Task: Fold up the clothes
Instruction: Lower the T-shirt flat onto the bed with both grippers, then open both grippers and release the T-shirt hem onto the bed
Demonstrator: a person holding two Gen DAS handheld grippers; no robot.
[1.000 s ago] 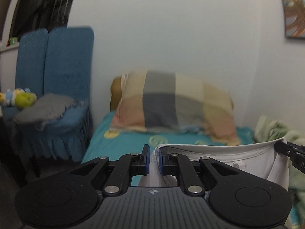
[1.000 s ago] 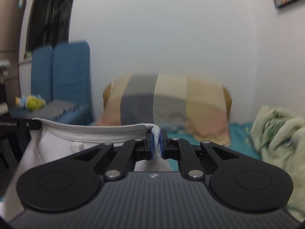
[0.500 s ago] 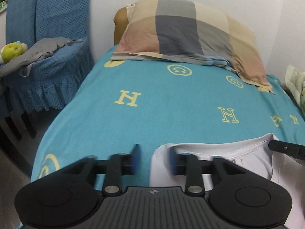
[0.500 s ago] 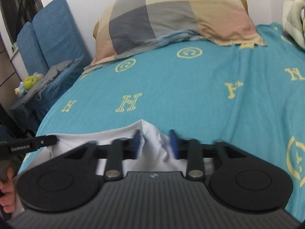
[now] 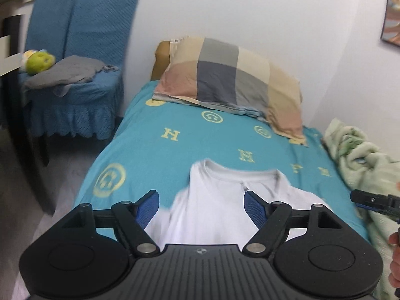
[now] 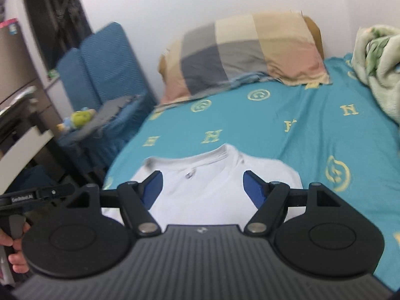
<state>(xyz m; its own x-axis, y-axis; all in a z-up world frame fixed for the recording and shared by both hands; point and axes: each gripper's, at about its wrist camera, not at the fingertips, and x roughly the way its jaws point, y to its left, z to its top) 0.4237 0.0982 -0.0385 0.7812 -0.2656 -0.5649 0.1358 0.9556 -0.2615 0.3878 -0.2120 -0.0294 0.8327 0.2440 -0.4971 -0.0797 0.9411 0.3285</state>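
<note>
A white T-shirt (image 5: 215, 200) lies flat on the teal bedsheet (image 5: 190, 145), collar toward the pillow. My left gripper (image 5: 202, 203) hovers near its left shoulder; the jaws are opening, and the blue pads touch no cloth. In the right wrist view the same white T-shirt (image 6: 207, 182) lies below my right gripper (image 6: 202, 185), whose jaws are also opening and hold nothing. The right gripper's tip (image 5: 370, 201) shows at the left view's right edge. The left gripper's finger (image 6: 42, 193) shows at the right view's left edge.
A checked pillow (image 5: 230, 80) leans at the head of the bed. A pale green blanket (image 5: 362, 157) is bunched along the bed's right side. A blue covered chair (image 5: 75, 62) with grey cloth and a soft toy stands left of the bed.
Both grippers let go of the shirt's collar, opened wide and pulled back. The shirt, held up a second ago, now lies spread on the bed.
</note>
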